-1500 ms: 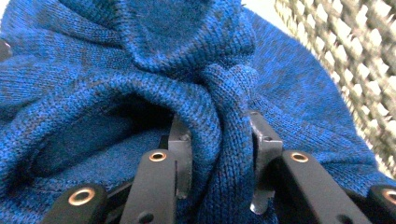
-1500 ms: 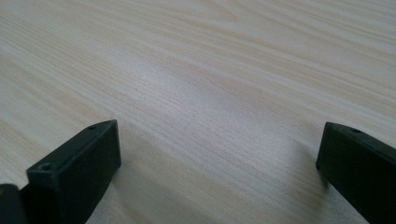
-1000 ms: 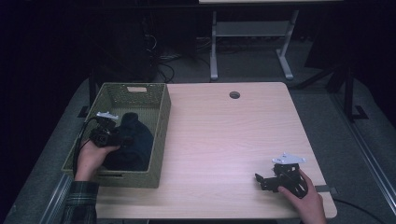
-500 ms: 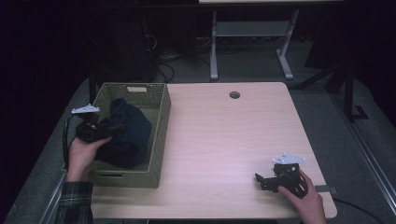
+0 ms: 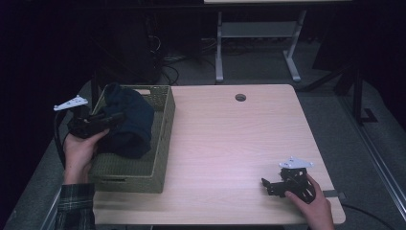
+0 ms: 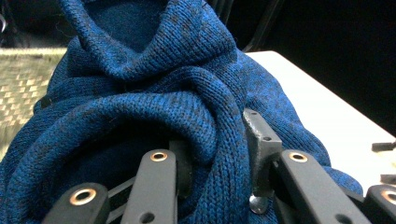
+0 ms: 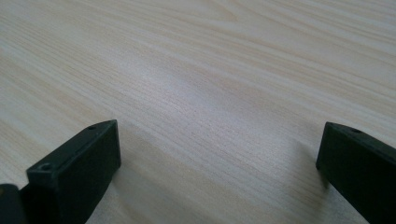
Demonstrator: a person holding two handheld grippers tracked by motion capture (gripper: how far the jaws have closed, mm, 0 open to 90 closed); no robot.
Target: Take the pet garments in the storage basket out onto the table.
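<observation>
My left gripper [image 5: 112, 118] is clamped on a fold of the blue knitted sweater [image 5: 128, 122], bunched above the woven olive basket [image 5: 163, 139]. My right gripper [image 5: 270, 186] rests with jaws apart on the pale wood-grain table [image 5: 225, 139]. Risk: the soft, stretchy ribbed knit may slip free, or snag the basket's rim.

The knitted garment [image 5: 127, 125] is deep blue flecked with darker specks. The woven basket [image 5: 162, 143] at the left is olive green. The table [image 5: 239, 143] is pale wood with fine grain. Both grippers are black, with grey plates. The near-left sleeve [image 5: 72, 208] is dark green plaid.
</observation>
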